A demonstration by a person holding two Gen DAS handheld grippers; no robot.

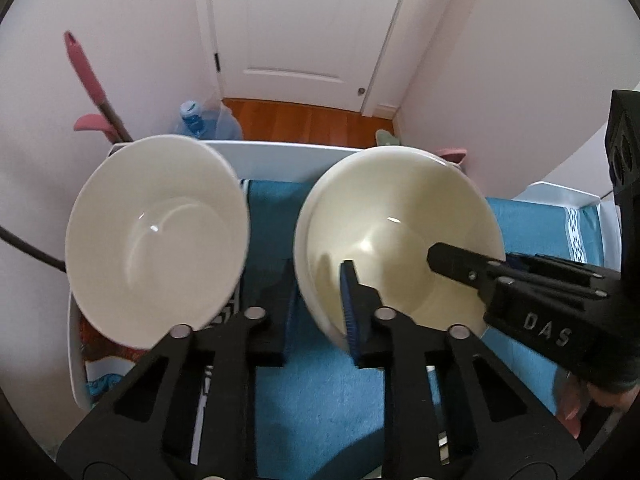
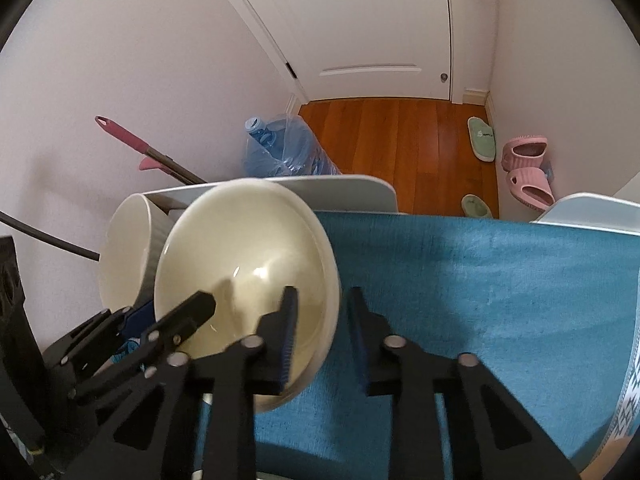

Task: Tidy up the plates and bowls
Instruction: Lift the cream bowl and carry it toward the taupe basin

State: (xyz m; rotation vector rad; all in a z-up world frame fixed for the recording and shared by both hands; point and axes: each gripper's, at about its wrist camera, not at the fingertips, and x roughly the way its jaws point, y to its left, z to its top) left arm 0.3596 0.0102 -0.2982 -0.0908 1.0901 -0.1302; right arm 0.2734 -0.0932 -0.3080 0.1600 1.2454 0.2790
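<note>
While both claws bite the same cream bowl (image 1: pixel 400 216), it sits tilted over the blue towel (image 1: pixel 320 400), mouth toward the cams. L gripper (image 1: pixel 319 266) is clamped on the bowl's left rim, one finger inside and one outside the wall. R gripper (image 2: pixel 323 292) is clamped on the opposite rim the same way, w/ the wall between its pads. Just left of it is a white bowl (image 1: pixel 160 232), ribbed on the outside, also tipped up on edge and leaning at the left end of the white tray (image 1: pixel 280 156); can't tell if the two bowls touch. Towel lines the tray. Behind: water jug (image 2: pixel 288 148), pink slippers (image 2: pixel 524 160) on the wood floor, closed door (image 1: pixel 304 20).
</note>
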